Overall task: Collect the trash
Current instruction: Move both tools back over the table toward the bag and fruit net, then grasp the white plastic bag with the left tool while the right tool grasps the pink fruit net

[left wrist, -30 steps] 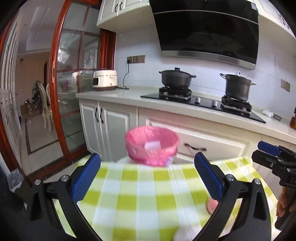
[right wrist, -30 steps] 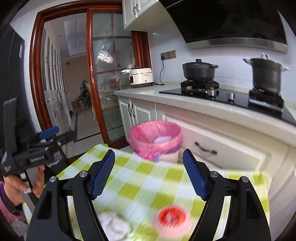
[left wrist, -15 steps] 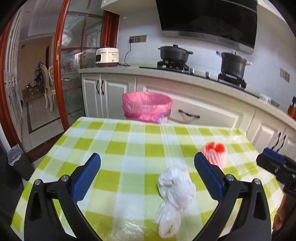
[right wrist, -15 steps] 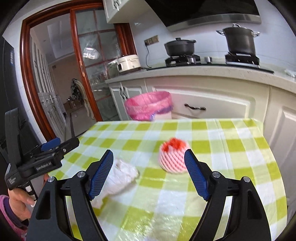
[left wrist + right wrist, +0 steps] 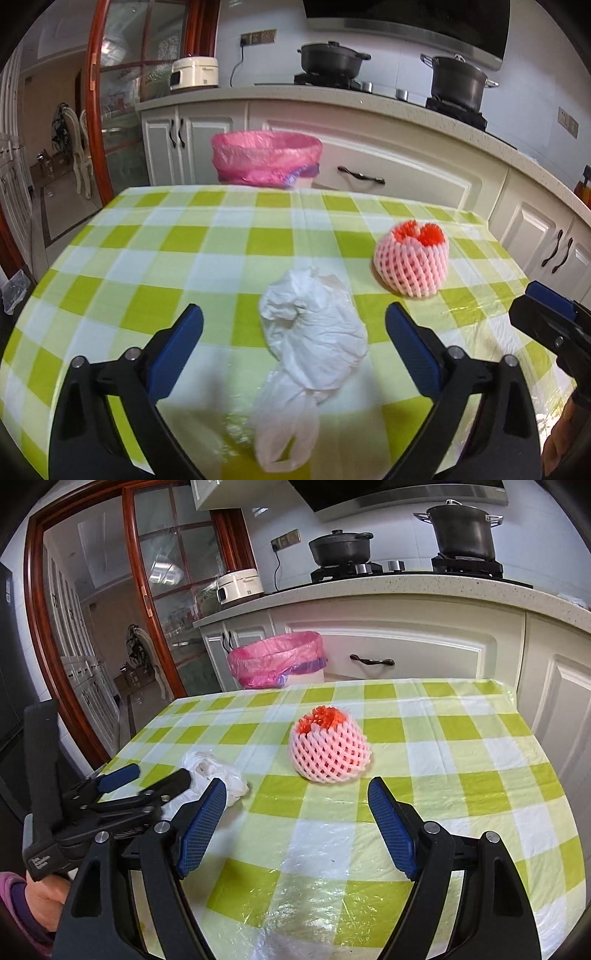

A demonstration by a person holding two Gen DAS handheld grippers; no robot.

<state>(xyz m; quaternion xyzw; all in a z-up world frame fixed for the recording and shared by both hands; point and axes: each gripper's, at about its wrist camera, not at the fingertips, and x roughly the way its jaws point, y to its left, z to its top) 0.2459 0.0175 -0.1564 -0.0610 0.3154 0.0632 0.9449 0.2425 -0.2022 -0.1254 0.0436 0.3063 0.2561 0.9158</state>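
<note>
A crumpled white plastic bag (image 5: 314, 343) lies on the green-checked table (image 5: 147, 258), right between the blue pads of my left gripper (image 5: 293, 321). Its jaws are closing, and the pads stand clear of the bag on both sides. To the right sits a pink foam fruit net (image 5: 410, 262) with something red inside. In the right wrist view that foam net (image 5: 328, 749) rests just ahead of my right gripper (image 5: 297, 790), which is open and empty. The left gripper (image 5: 157, 775) shows at the left over the white bag (image 5: 218, 771). A bin with a pink liner (image 5: 266, 158) stands beyond the table's far edge.
The pink-lined bin (image 5: 277, 657) stands on the floor against white cabinets (image 5: 406, 653). Two black pots (image 5: 458, 81) are on the stove behind. A wood-framed glass door (image 5: 155, 609) is at the left. A hand in a purple sleeve (image 5: 33, 897) holds the left gripper.
Both grippers have sunk toward the table and tipped downward. The white bag and the foam net have come close and large, and the bag now lies between the left pads, which have narrowed a little.
</note>
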